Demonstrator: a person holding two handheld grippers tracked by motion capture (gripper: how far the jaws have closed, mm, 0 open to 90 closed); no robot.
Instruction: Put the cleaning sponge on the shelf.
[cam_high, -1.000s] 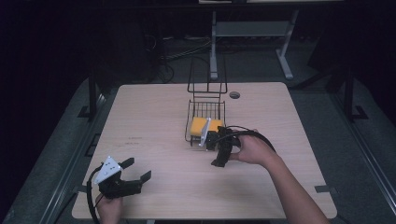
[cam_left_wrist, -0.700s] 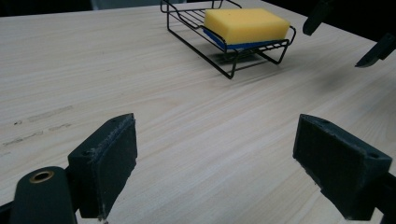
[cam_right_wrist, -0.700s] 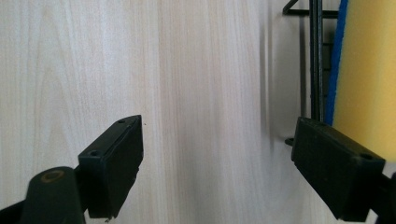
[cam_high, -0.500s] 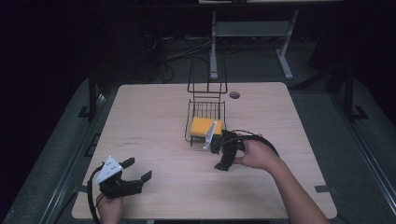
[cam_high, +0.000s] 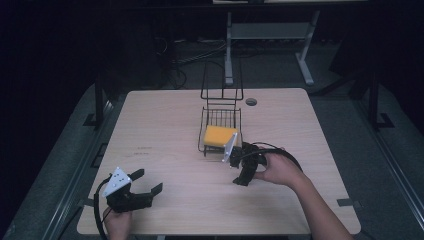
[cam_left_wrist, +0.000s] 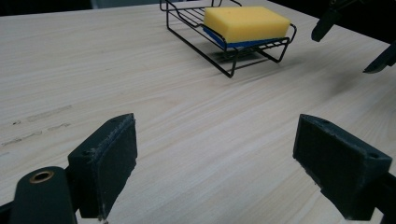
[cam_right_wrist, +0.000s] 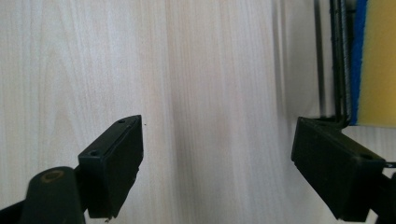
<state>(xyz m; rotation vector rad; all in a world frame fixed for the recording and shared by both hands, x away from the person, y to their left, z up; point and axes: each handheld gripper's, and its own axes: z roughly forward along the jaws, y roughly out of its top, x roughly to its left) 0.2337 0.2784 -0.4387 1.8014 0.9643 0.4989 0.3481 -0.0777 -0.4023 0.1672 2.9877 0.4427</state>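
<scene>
A yellow sponge (cam_high: 219, 135) with a blue underside lies in a low black wire tray (cam_high: 207, 148) at the middle of the table. The left gripper view has the sponge (cam_left_wrist: 245, 22) and tray (cam_left_wrist: 229, 63) far ahead. My right gripper (cam_high: 240, 169) hovers just right of the tray's near corner, open, jaws pointing down at bare wood. In its own view the right gripper (cam_right_wrist: 219, 158) holds nothing, with the tray's wire (cam_right_wrist: 341, 60) and sponge (cam_right_wrist: 379, 60) at the right edge. My left gripper (cam_high: 150, 180) rests open near the front left edge, and in its own view it (cam_left_wrist: 217, 154) is empty.
A taller black wire rack (cam_high: 222, 89) stands behind the tray. A round cable hole (cam_high: 251, 101) sits at the table's back right. A desk frame (cam_high: 270, 31) and cables lie on the dark floor beyond. The other gripper's jaws (cam_left_wrist: 327, 21) show at upper right in the left gripper view.
My right gripper has drawn back from the wire tray toward the near right. The sponge stays in the tray. The left gripper has not moved.
</scene>
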